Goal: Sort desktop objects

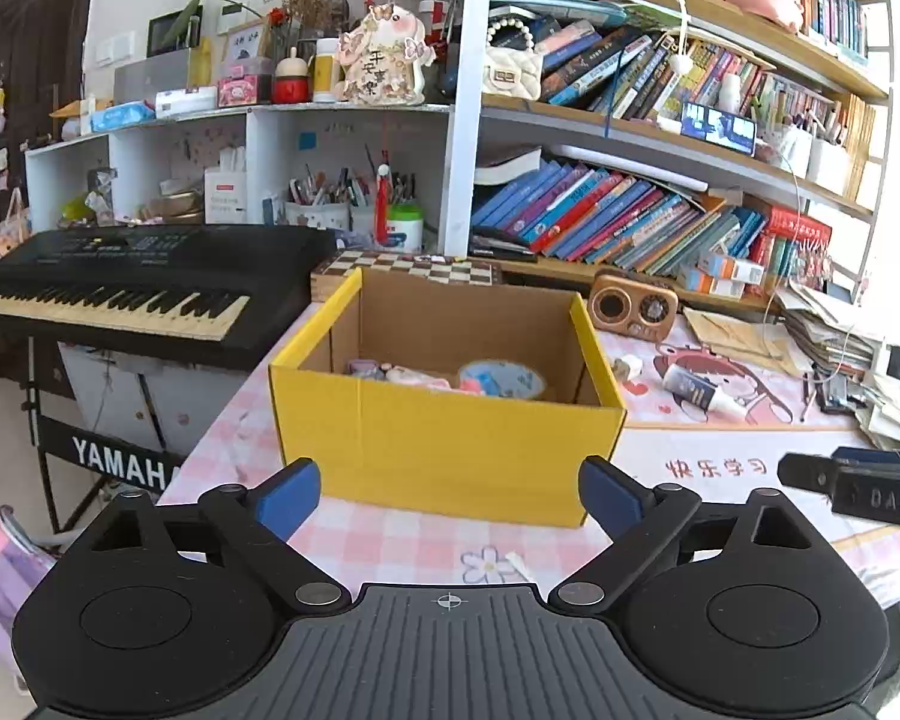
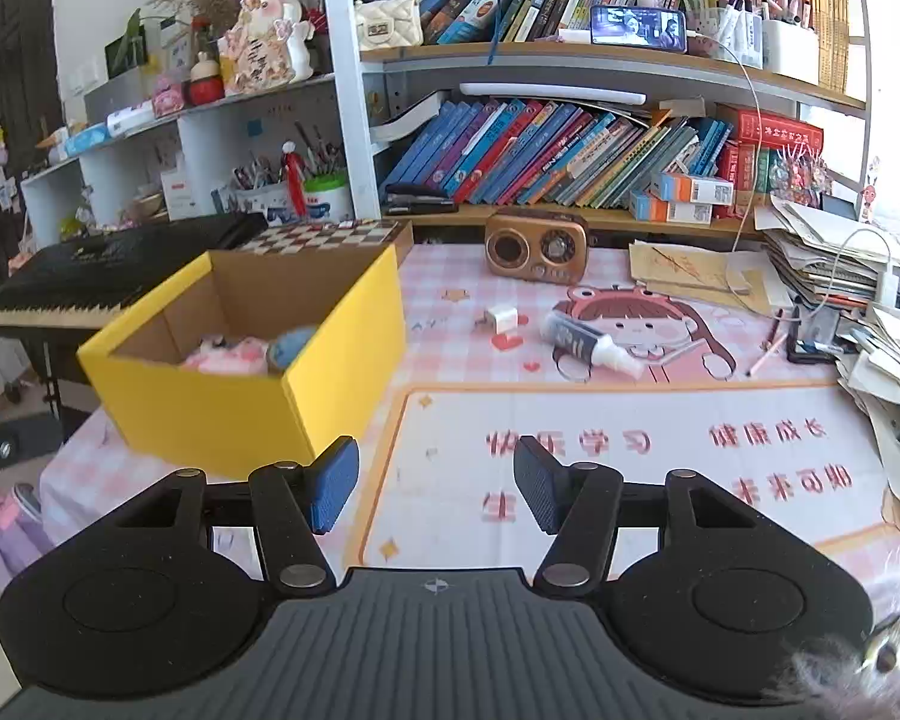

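A yellow cardboard box (image 1: 450, 444) (image 2: 222, 414) stands on the pink checked desk mat, holding pink soft items and a round blue thing (image 1: 501, 378) (image 2: 291, 345). My left gripper (image 1: 450, 495) is wide open just in front of the box, nothing between its blue pads. My right gripper (image 2: 435, 489) hovers over the mat to the right of the box, jaws partly apart and empty; its black tip (image 1: 858, 483) shows at the right edge of the left wrist view. A white charger plug (image 2: 501, 319) and a spray bottle (image 2: 591, 343) lie on the mat beyond.
A brown retro radio (image 2: 537, 246), a chessboard box (image 2: 330, 237) and a book-filled shelf (image 2: 570, 150) stand behind. Paper stacks (image 2: 828, 270) crowd the desk's right side. A black keyboard (image 1: 120, 288) sits off the desk's left edge. A furry thing (image 2: 870, 654) shows at the lower right.
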### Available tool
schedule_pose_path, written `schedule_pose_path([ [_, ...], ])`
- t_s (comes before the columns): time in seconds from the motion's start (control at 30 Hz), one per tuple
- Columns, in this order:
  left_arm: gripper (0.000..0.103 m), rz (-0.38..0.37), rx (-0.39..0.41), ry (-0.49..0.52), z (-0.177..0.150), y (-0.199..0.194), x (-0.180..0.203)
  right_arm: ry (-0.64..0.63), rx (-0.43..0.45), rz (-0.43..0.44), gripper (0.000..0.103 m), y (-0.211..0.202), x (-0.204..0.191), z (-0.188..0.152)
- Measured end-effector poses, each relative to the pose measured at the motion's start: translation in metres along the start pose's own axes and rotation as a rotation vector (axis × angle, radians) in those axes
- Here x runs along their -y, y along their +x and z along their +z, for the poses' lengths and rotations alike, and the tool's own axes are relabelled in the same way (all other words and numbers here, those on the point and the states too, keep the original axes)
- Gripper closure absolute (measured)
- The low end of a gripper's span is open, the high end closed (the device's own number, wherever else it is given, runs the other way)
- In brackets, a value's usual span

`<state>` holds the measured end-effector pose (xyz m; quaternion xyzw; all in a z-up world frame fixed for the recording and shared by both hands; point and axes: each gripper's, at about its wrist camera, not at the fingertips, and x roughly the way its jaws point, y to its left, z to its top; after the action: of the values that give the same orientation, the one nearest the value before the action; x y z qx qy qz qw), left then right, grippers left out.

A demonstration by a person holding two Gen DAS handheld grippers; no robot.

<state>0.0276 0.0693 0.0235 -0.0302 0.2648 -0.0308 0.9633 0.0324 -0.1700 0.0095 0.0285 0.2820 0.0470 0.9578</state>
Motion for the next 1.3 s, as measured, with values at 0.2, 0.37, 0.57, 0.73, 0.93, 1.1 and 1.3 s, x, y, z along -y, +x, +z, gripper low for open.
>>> schedule_pose_path([
  [0.2,0.006,-0.002,-0.017,0.003,-0.013,-0.004,0.008,-0.027,0.014,-0.026,0.045,-0.02,-0.005,-0.026],
  [0.37,0.006,-0.023,-0.043,0.009,-0.023,-0.004,0.017,-0.02,-0.009,-0.042,0.044,-0.029,-0.003,-0.04],
  [0.57,0.006,-0.067,-0.077,0.04,-0.032,-0.004,0.031,-0.004,-0.035,-0.057,0.044,-0.034,0.001,-0.05],
  [0.73,0.006,-0.098,-0.105,0.065,-0.039,-0.003,0.041,0.001,-0.049,-0.065,0.043,-0.034,0.002,-0.054],
  [0.93,0.006,-0.117,-0.116,0.09,-0.041,0.0,0.05,-0.002,-0.06,-0.07,0.041,-0.033,0.004,-0.055],
  [1.1,0.006,-0.128,-0.131,0.094,-0.041,0.005,0.058,0.002,-0.07,-0.083,0.039,-0.031,0.012,-0.055],
  [1.3,0.006,-0.163,-0.141,0.118,-0.039,0.013,0.075,0.021,-0.075,-0.112,0.038,-0.031,0.028,-0.054],
])
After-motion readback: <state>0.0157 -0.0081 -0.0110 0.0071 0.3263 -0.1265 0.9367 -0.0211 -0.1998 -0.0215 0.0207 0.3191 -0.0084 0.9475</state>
